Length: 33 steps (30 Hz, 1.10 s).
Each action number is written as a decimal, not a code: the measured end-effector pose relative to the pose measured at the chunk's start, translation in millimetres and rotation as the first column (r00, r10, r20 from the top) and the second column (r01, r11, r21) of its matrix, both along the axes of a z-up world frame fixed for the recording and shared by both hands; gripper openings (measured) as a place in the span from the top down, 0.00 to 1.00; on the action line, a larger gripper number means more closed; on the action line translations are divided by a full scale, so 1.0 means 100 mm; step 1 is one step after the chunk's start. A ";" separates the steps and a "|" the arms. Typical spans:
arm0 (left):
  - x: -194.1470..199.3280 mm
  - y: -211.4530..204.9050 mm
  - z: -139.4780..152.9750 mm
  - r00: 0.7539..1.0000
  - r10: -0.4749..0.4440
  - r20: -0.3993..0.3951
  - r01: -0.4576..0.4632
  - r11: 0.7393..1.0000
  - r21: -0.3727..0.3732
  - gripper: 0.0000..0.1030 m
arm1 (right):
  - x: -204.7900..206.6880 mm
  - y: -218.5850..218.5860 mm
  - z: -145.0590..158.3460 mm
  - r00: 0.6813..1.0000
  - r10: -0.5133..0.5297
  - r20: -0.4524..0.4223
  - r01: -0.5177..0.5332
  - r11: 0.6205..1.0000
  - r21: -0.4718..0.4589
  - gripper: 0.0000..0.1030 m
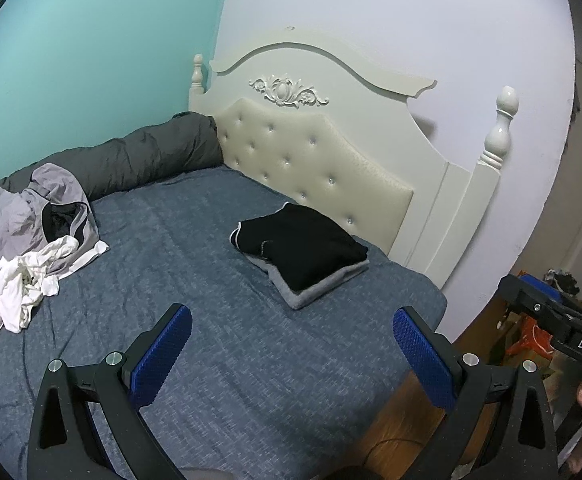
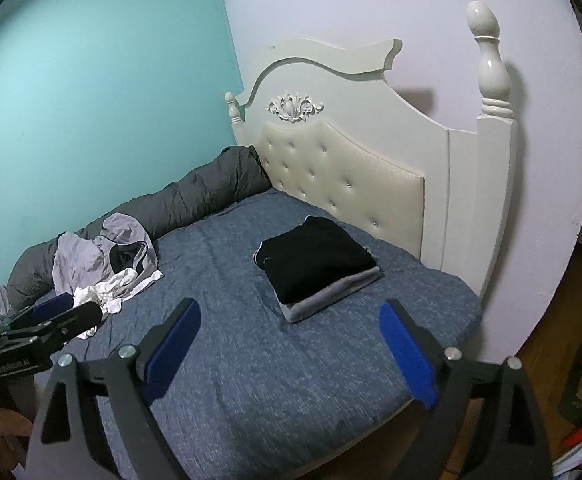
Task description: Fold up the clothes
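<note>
Clothes: unfolded heap (image 1: 31, 236) sits far left of my left gripper (image 1: 291, 336), grey piece tangled with a white one (image 1: 23, 292) and a black one inside. Risk: pinching one layer drags the whole tangle, or catches the blue sheet (image 1: 219, 380) below. Folded stack (image 1: 303, 256), black on grey, lies ahead, slightly right, near the headboard (image 1: 315, 160); a careless sweep could topple it. Both jaw pairs wide apart, nothing held. Right gripper (image 2: 291, 332) hangs over the bed edge; a dropped garment could slide off.
</note>
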<state>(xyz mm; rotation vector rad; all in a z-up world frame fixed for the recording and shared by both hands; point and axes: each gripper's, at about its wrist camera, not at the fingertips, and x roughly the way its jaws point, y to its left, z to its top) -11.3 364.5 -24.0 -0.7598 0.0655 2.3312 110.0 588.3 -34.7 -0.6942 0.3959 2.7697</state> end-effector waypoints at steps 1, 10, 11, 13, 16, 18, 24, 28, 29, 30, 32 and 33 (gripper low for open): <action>0.01 0.00 0.00 1.000 -0.004 -0.002 0.004 1.000 -0.002 0.00 | 0.01 0.00 -0.01 1.000 -0.001 0.001 0.001 1.000 -0.003 0.11; 0.09 -0.07 -0.01 1.000 -0.014 -0.006 0.014 1.000 -0.002 0.00 | 0.08 -0.06 -0.08 1.000 -0.018 0.007 0.018 1.000 0.018 0.08; 0.09 -0.08 -0.01 1.000 -0.013 -0.007 0.013 1.000 -0.003 0.00 | 0.08 -0.07 -0.09 1.000 -0.019 0.007 0.019 1.000 0.021 0.06; 0.10 -0.09 -0.03 1.000 -0.009 -0.009 0.009 1.000 -0.007 0.00 | 0.10 -0.09 -0.10 1.000 -0.023 0.006 0.023 0.999 0.027 0.04; 0.11 -0.11 -0.05 1.000 -0.007 -0.008 0.007 1.000 -0.009 0.00 | 0.12 -0.11 -0.11 1.000 -0.023 0.003 0.023 0.999 0.025 0.03; 0.12 -0.11 -0.06 1.000 -0.008 -0.009 0.008 1.000 -0.012 0.00 | 0.13 -0.13 -0.12 1.000 -0.024 0.004 0.023 0.999 0.029 0.03; 0.13 -0.15 -0.08 1.000 0.000 -0.013 -0.001 1.000 -0.011 0.00 | 0.14 -0.16 -0.12 1.000 -0.022 0.000 0.022 0.999 0.035 0.03; 0.13 -0.18 -0.09 1.000 0.001 -0.017 -0.001 1.000 -0.010 0.00 | 0.14 -0.19 -0.12 1.000 -0.020 0.002 0.020 0.999 0.036 0.02; 0.13 -0.18 -0.10 1.000 0.002 -0.017 -0.002 1.000 -0.010 0.00 | 0.14 -0.19 -0.12 1.000 -0.020 0.002 0.020 0.999 0.038 0.02; 0.12 -0.19 -0.10 1.000 0.002 -0.017 -0.002 1.000 -0.009 0.00 | 0.14 -0.19 -0.12 1.000 -0.020 0.002 0.020 0.999 0.039 0.02; 0.12 -0.20 -0.11 1.000 0.003 -0.016 -0.003 1.000 -0.010 0.01 | 0.14 -0.20 -0.13 1.000 -0.020 0.003 0.020 0.999 0.041 0.02; 0.12 -0.20 -0.11 1.000 0.002 -0.014 -0.002 1.000 -0.011 0.00 | 0.14 -0.20 -0.13 1.000 -0.021 0.004 0.021 0.999 0.041 0.02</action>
